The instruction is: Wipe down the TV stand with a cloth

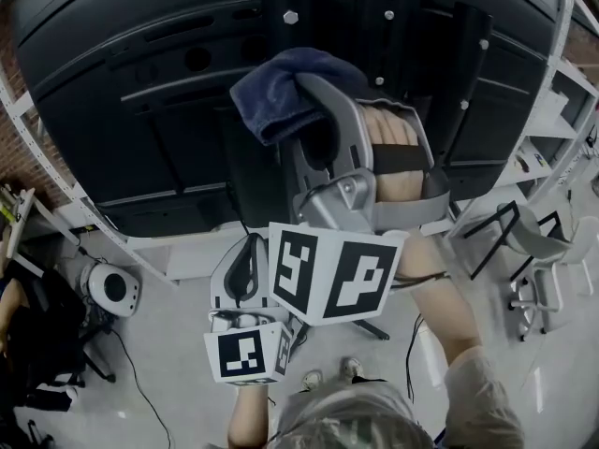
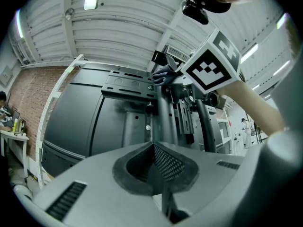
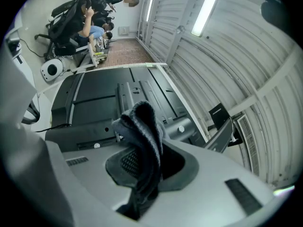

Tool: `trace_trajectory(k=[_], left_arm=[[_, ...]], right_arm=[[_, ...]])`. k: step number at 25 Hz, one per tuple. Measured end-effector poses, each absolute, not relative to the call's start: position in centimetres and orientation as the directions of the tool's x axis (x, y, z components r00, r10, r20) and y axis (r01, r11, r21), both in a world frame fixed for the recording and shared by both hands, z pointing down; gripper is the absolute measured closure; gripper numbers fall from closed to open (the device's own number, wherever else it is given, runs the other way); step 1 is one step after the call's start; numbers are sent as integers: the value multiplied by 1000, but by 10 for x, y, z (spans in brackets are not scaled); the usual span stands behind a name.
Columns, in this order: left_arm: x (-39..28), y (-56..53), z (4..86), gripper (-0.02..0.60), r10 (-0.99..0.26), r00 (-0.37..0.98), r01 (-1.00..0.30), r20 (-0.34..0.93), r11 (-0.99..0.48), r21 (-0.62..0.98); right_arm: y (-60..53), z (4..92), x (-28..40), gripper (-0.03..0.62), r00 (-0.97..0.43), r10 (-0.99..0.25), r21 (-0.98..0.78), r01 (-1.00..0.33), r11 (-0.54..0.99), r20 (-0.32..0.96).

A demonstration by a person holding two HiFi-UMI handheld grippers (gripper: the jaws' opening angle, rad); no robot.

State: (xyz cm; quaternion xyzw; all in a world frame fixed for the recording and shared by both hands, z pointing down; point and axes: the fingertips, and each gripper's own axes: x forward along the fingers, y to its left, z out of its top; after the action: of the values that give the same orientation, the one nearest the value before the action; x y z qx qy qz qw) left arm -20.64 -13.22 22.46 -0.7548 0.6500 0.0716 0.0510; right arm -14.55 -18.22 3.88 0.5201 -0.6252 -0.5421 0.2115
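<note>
Your left tongs (image 1: pixel 245 267) hang low near your body, shut flat on each other with nothing between them; above and to their right the blue cloth (image 1: pixel 279 90) sits bunched up at the black uprights of the TV stand (image 1: pixel 402 36); your right tongs (image 1: pixel 316 101) are clamped on that cloth, its folds spilling past the tips.

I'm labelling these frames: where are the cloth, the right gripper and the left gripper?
cloth (image 1: pixel 271 92), head view, on its bunched blue middle.
right gripper (image 3: pixel 142 164), right gripper view, between its jaws, shut on the cloth.
left gripper (image 2: pixel 158 167), left gripper view, where its shut jaws meet.
</note>
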Motion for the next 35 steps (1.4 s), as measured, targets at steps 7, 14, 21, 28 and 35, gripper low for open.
trace_trajectory(k=[7, 14, 21, 28, 35], left_arm=[[-210, -132, 230, 566, -975, 135, -989, -178, -142, 29], [-211, -134, 237, 566, -979, 129, -990, -157, -136, 33], [-218, -136, 245, 566, -984, 118, -992, -136, -123, 33], [-223, -134, 252, 568, -986, 104, -993, -128, -110, 43], [-225, -128, 253, 566, -987, 100, -993, -123, -106, 48]], right_arm=[[-179, 63, -144, 537, -383, -882, 905, -413, -102, -274], [-178, 78, -141, 537, -380, -886, 902, -422, -89, -266], [-179, 104, -143, 537, -388, -898, 919, -392, -43, -207], [-180, 130, -143, 537, -384, -908, 926, -378, -11, -168], [-179, 156, -143, 537, -383, -917, 929, -369, 37, -116]])
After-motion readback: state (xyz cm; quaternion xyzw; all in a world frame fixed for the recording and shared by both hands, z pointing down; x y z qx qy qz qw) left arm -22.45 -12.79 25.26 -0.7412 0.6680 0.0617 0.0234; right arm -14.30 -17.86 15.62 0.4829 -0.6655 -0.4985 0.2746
